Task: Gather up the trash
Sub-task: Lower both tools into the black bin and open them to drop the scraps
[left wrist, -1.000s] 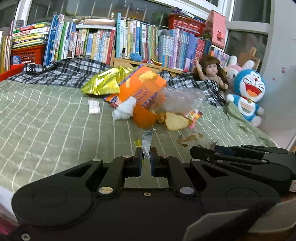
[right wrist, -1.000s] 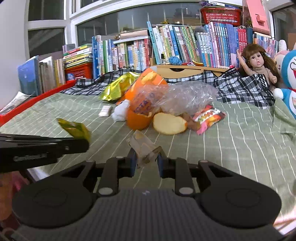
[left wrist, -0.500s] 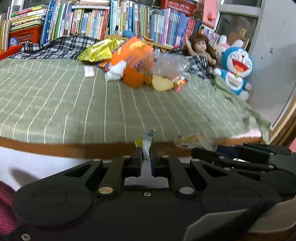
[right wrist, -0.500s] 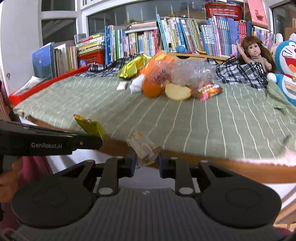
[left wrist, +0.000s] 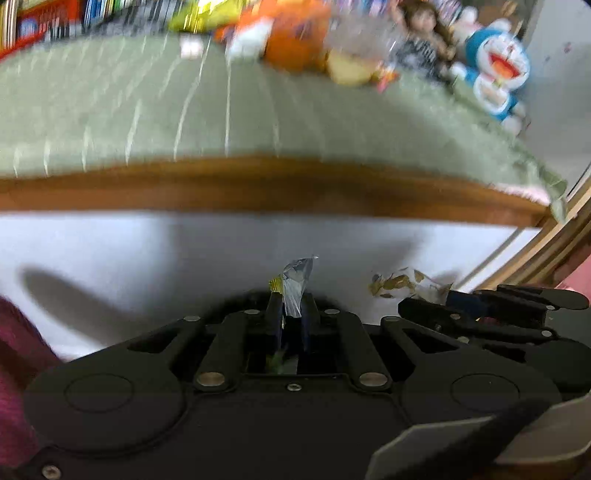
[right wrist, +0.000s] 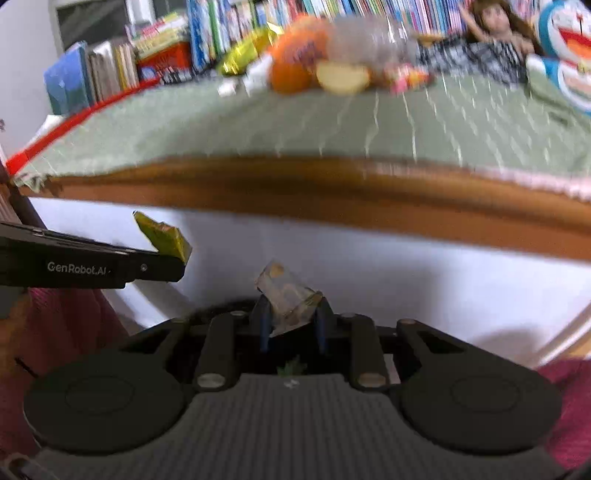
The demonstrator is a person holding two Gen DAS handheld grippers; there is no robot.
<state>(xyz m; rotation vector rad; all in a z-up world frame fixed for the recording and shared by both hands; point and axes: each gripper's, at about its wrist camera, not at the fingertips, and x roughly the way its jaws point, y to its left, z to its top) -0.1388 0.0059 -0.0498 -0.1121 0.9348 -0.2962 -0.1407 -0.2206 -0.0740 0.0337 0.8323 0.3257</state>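
My left gripper (left wrist: 291,312) is shut on a small silver and yellow wrapper (left wrist: 295,284), which from the right wrist view looks like a green-gold scrap (right wrist: 164,236). My right gripper (right wrist: 290,319) is shut on a crumpled clear wrapper (right wrist: 286,295), also seen in the left wrist view as a clear wrapper (left wrist: 402,286) at the tip of the right gripper. Both grippers hang below the bed's wooden edge (left wrist: 258,188), in front of its white side. More trash lies far back on the green sheet: an orange bag (right wrist: 299,59) and a clear plastic bag (right wrist: 365,37).
The bed's green striped sheet (right wrist: 258,118) fills the upper half, blurred by motion. Books (right wrist: 229,22), a doll (right wrist: 495,22) and a blue plush toy (left wrist: 498,70) stand at the back. Dark red clothing (right wrist: 62,332) of the person shows at the lower left.
Both grippers have dropped down and back from the bed top to below its wooden edge, each still holding its wrapper. The view is now motion-blurred.
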